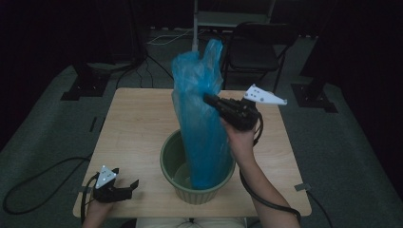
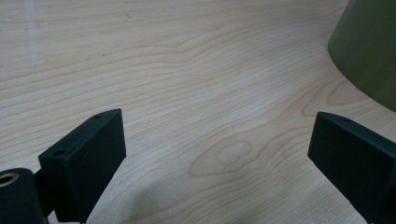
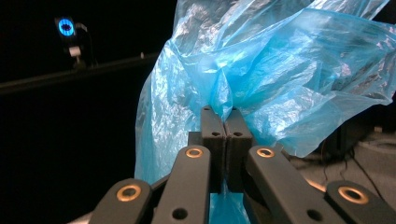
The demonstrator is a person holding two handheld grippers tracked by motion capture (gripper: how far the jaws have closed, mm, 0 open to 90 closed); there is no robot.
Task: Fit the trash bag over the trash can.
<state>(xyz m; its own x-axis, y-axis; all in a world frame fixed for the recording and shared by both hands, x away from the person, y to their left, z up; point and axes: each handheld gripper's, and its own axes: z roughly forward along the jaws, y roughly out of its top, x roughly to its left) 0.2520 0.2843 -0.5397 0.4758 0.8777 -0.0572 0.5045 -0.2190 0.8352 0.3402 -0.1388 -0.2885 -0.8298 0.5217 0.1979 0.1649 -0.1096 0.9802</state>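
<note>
Your right tool (image 1: 207, 98) is clenched on a fold of the blue plastic bag (image 1: 199, 118), holding it high over the tabletop (image 1: 138, 133) so the film hangs down in a long column into the green ribbed bin (image 1: 197, 192). In the right gripper view the jaws are pressed tight together with a thin pinch of bag (image 3: 261, 70) between them, gathered just above their tips. Your left tool (image 1: 127, 186) rests released near the front left corner of the tabletop, jaws spread wide and empty, the bin's wall (image 2: 369, 46) off to one side of it and not touching.

The weak spot is that pinch. You have only a small gather of slick film, so a sideways tug or a quick lift could pull it out of the jaws and drop the whole bag in a heap into or beside the bin. I cannot tell whether you hold one layer or both; if both, the mouth will stay shut when you try to spread it over the rim.

The bin is light-looking and nothing steadies it. With the bag's lower end inside it, dragging the film upward or toward you could tip or slide the bin toward the near edge, which it already sits close to. Bringing your left tool to the rim or to the bag's other side would likely guard against this.

The thin film may also tear if stretched hard.
</note>
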